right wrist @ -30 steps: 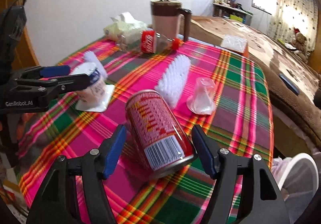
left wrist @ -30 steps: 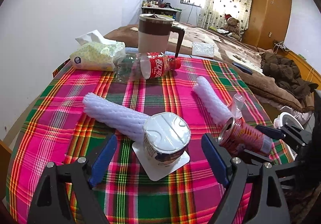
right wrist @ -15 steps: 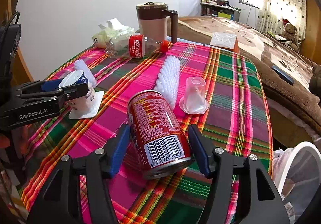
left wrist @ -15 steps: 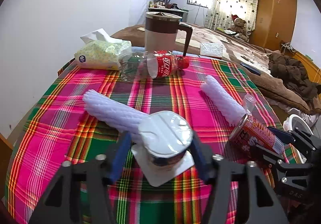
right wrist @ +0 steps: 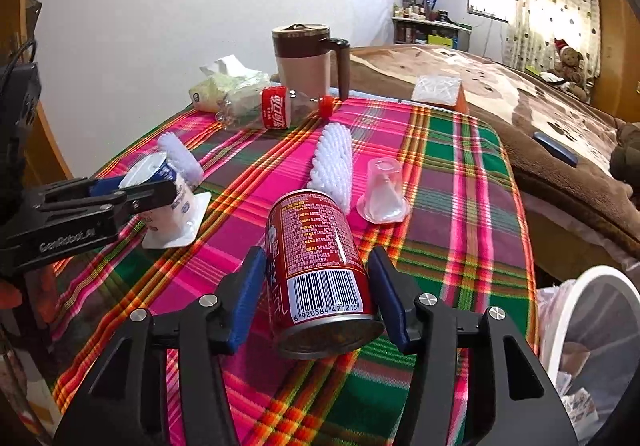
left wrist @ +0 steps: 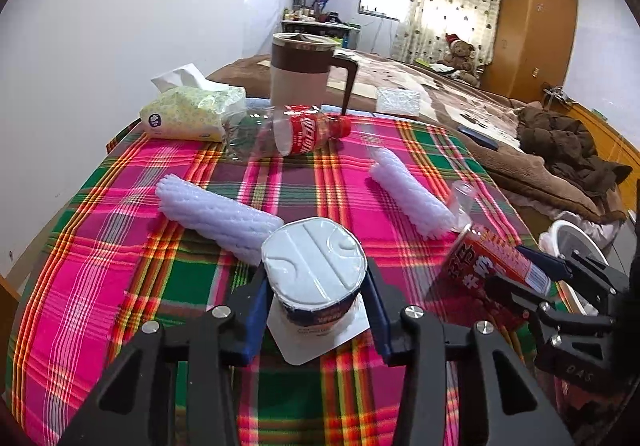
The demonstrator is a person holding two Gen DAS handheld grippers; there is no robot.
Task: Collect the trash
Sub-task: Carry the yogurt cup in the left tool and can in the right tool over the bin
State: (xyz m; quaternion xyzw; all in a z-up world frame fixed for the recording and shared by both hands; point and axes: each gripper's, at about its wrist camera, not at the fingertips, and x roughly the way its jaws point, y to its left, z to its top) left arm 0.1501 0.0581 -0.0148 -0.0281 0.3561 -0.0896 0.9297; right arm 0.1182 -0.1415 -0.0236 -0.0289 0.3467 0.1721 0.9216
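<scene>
My left gripper point(left wrist: 316, 310) is shut on a white yogurt cup point(left wrist: 314, 272) standing upside down on its peeled lid on the plaid table; the cup also shows in the right wrist view point(right wrist: 168, 198). My right gripper point(right wrist: 316, 298) is shut on a red drink can point(right wrist: 318, 266), tilted with its barcode end toward me; the can shows at the right of the left wrist view point(left wrist: 492, 266). Two white foam nets point(left wrist: 216, 214) point(left wrist: 408, 194), a clear plastic cup point(right wrist: 382, 186) and an empty cola bottle point(left wrist: 288, 132) lie on the table.
A brown-lidded jug point(left wrist: 304, 70) and a tissue pack point(left wrist: 192, 112) stand at the far edge. A white bin point(right wrist: 592, 330) with a bag sits below the table's right edge. A bed point(right wrist: 520, 94) lies beyond the table.
My left gripper moved forward and closed on the yogurt cup. My right gripper closed on the can and tilted it more upright.
</scene>
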